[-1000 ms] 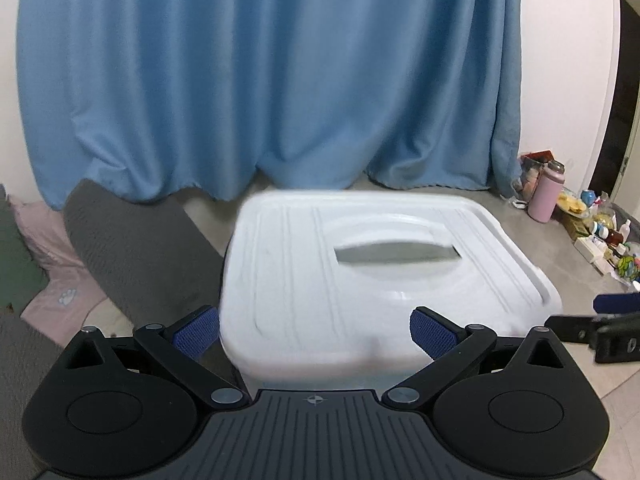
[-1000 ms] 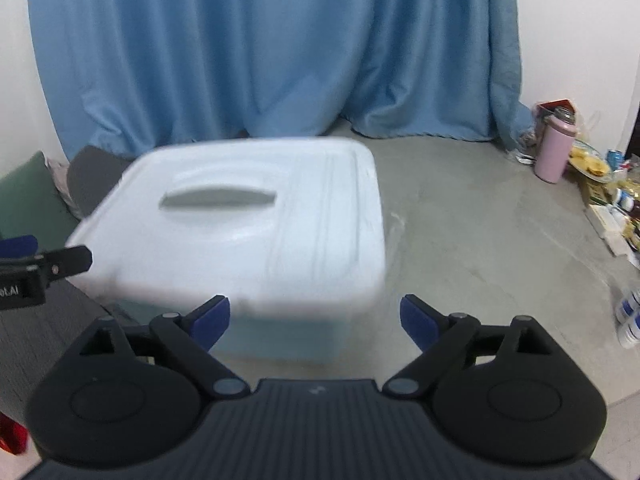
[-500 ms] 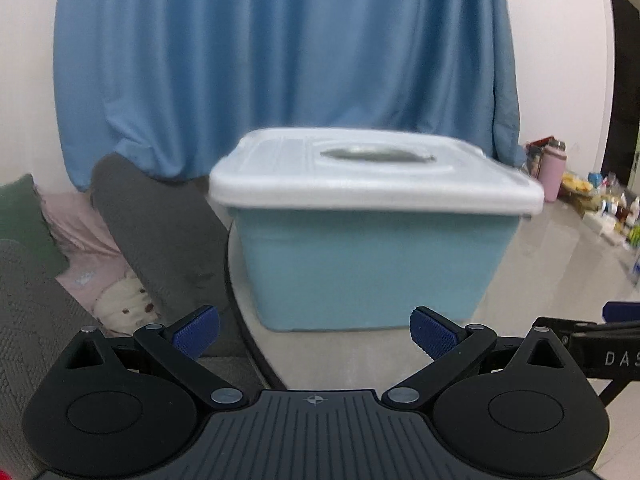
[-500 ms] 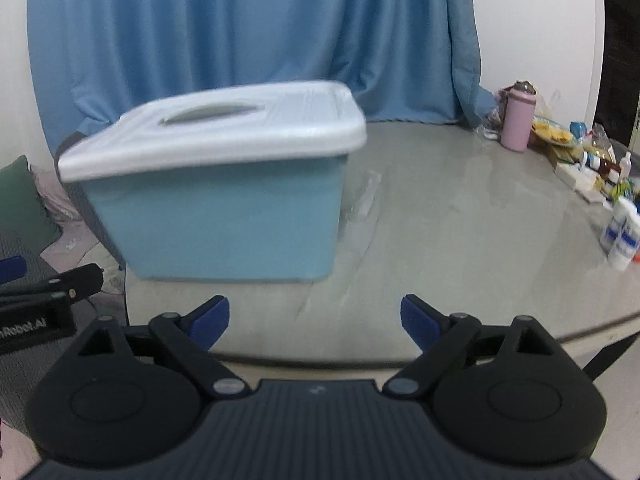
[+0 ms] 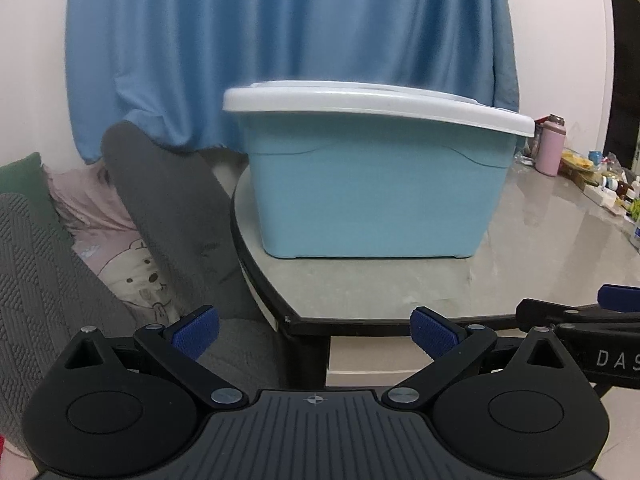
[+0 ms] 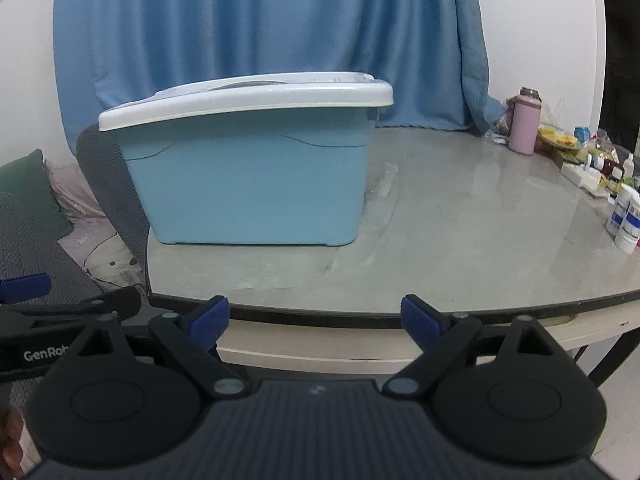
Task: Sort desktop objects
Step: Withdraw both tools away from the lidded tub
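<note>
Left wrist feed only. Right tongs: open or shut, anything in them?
Observer: Right tongs are open and empty.
Operator: Where are they relative to the table?
Observer: Just short of the table front edge, well apart from the blue bin.
Operator: Anything sortable at far right?
Observer: Two white bottles with blue labels stand upright, side by side, near the right edge.

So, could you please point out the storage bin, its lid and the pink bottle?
storage bin (image 6: pixel 256 184), right wrist view, front wall.
lid (image 6: pixel 256 100), right wrist view, front rim.
pink bottle (image 6: pixel 524 128), right wrist view, body.
</note>
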The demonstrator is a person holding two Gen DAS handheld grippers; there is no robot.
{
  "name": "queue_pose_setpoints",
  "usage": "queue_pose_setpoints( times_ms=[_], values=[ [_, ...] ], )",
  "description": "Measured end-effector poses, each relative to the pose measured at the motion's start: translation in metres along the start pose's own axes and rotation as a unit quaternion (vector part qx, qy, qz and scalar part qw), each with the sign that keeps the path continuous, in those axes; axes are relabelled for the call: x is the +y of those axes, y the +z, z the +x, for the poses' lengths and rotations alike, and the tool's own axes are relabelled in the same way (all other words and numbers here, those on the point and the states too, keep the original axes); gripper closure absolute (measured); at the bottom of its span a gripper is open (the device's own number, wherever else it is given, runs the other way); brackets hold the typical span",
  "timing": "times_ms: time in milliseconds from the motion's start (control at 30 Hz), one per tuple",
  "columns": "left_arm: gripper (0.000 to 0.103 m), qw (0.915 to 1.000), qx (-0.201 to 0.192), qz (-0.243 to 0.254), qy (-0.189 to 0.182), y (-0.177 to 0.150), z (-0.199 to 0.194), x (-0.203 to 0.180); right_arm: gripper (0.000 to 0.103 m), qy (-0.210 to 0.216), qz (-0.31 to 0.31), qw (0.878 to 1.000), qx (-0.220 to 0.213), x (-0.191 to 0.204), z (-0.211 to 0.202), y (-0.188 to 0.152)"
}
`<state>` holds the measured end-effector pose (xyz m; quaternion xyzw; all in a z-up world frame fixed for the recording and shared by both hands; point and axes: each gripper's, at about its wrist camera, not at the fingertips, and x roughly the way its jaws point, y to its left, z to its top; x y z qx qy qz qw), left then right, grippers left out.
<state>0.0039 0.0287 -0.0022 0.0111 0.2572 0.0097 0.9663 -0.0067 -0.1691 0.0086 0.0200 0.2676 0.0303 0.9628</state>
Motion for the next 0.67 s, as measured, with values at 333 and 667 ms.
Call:
queue_pose_setpoints(
  times_ms=[333, 667],
  values=[
    [0.0, 1.0, -0.007, 0.001, -0.002, 0.0049, -0.0031, 0.0007, 0.01, 0.002, 0.0, 1.0, -0.005, 0.0035, -0.0058, -0.0044],
    [0.0, 1.0, 0.005, -0.001, -0.005, 0.0069, 0.001, -0.0007, 0.01, 0.004, 0.005, 1.0, -0.001, 0.003, -0.0071, -0.0066]
  ],
)
